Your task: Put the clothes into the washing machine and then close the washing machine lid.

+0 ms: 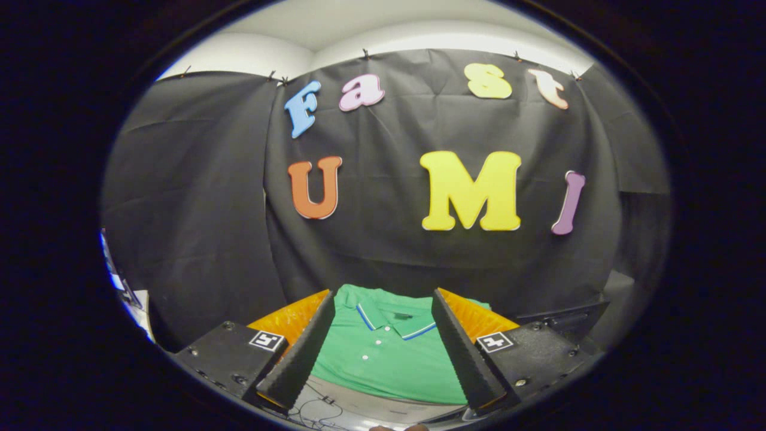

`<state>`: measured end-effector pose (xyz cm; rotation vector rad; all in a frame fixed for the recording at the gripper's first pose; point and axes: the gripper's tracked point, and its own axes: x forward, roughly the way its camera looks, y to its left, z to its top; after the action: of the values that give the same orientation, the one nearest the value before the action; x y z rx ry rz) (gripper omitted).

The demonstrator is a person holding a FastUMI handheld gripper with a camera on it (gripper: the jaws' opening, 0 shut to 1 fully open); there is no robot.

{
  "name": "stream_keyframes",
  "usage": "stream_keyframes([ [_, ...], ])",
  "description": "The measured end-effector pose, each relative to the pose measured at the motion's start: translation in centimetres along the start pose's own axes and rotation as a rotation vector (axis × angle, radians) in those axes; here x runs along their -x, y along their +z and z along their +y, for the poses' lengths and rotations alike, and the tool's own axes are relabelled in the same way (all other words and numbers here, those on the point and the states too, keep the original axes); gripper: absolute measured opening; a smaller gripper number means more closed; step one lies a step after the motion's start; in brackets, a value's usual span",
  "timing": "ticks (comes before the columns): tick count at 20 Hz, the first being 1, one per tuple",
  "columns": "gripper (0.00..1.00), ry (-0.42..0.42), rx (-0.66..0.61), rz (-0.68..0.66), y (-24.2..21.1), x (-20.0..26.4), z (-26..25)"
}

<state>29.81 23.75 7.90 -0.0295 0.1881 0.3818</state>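
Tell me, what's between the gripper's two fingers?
A green polo shirt lies between and ahead of the open gripper fingers in the gripper view; neither finger touches it.

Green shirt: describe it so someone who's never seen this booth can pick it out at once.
Start at the black cloth wall and look down to its foot, where an orange surface shows. The green shirt lies flat there, seen between and just ahead of the open fingers of the gripper, which touch nothing. It is a polo: blue-and-white trimmed collar, white buttons down the front.
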Motion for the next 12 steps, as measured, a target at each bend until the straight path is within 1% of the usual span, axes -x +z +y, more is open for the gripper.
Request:
stream_keyframes([
  [3,1.0,0.021,0.039,0.134,-0.1,-3.1,-0.2],
  [7,1.0,0.091,0.029,0.337,-2.4,-6.6,0.8],
  [9,1.0,0.096,0.03,0.45,-4.3,-7.9,0.9],
  [12,1.0,0.082,0.031,0.618,-7.0,-9.0,0.9],
])
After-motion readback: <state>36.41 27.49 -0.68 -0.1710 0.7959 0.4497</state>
